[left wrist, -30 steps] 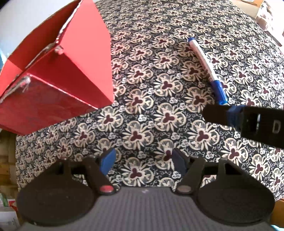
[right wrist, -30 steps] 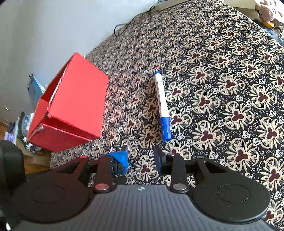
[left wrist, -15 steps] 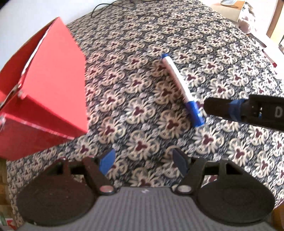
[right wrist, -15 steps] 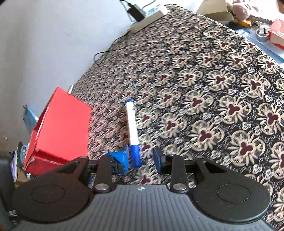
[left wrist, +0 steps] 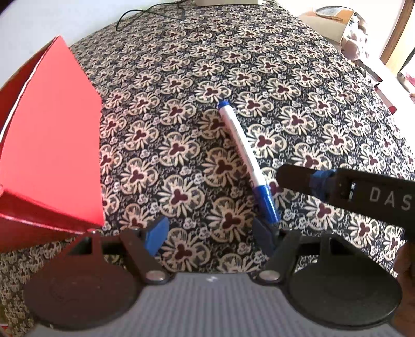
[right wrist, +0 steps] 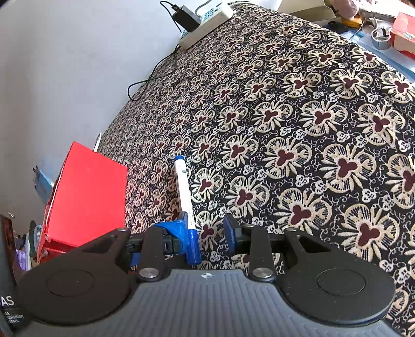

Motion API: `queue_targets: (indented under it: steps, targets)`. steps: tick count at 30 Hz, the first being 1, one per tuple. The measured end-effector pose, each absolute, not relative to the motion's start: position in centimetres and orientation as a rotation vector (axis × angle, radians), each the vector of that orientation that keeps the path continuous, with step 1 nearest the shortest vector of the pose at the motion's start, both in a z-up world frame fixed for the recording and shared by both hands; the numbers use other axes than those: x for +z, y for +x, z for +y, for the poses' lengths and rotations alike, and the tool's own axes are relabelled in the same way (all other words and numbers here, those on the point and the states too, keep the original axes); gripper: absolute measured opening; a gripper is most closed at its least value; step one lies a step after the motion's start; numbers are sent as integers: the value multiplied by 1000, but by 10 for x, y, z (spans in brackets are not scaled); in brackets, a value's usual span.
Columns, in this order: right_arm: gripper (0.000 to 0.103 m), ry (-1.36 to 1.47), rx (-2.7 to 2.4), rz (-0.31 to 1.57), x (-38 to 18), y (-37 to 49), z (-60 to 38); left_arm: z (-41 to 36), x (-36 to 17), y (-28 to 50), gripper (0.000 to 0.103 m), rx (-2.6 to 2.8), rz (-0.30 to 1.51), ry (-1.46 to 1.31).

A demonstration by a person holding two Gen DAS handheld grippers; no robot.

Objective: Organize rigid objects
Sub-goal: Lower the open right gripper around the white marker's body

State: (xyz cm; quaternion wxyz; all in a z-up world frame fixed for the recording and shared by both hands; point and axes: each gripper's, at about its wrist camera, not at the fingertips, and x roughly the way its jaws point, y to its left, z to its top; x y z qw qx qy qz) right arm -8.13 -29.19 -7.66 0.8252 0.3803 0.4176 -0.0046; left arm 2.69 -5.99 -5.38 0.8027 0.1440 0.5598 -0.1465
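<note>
A white marker with a blue cap lies on the patterned cloth; it also shows in the right wrist view. Its cap end lies between the fingers of my right gripper, which is open, with the cap against the left finger. In the left wrist view the right gripper's finger reaches in beside the cap. My left gripper is open and empty, low over the cloth. An open red box stands to the left; it also shows in the right wrist view.
The patterned cloth covers the whole surface. A white power strip with a black adapter and cable lies at the far edge by the wall. Boxes and clutter sit at the far right.
My right gripper has moved forward so the marker's cap end now lies between its open fingers. The left gripper has pulled back and tilted up, showing more of the cloth.
</note>
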Motion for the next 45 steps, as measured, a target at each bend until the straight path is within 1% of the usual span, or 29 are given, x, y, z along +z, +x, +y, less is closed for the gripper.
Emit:
queue_targets:
  steps: [4, 7, 24, 31, 38, 40, 45]
  targets:
    - [12, 833, -4, 881, -78, -78, -298, -61, -55, 33, 73, -324, 1195, 292]
    - [8, 837, 5, 879, -80, -75, -303, -62, -55, 36, 73, -332, 1193, 278]
    - [8, 880, 61, 887, -83, -80, -325, -61, -59, 30, 73, -487, 1139, 226]
    - [5, 983, 89, 916, -88, -72, -341, -49, -54, 39, 73, -571, 1134, 120]
    - [5, 1012, 117, 941, -89, -70, -350, -45, -57, 45, 73, -613, 1146, 81]
    - [4, 1035, 122, 948, -91, -76, -355, -47, -57, 45, 73, -609, 1141, 83]
    - [5, 1069, 123, 949, -95, -86, -366, -47, -57, 44, 73, -616, 1125, 81]
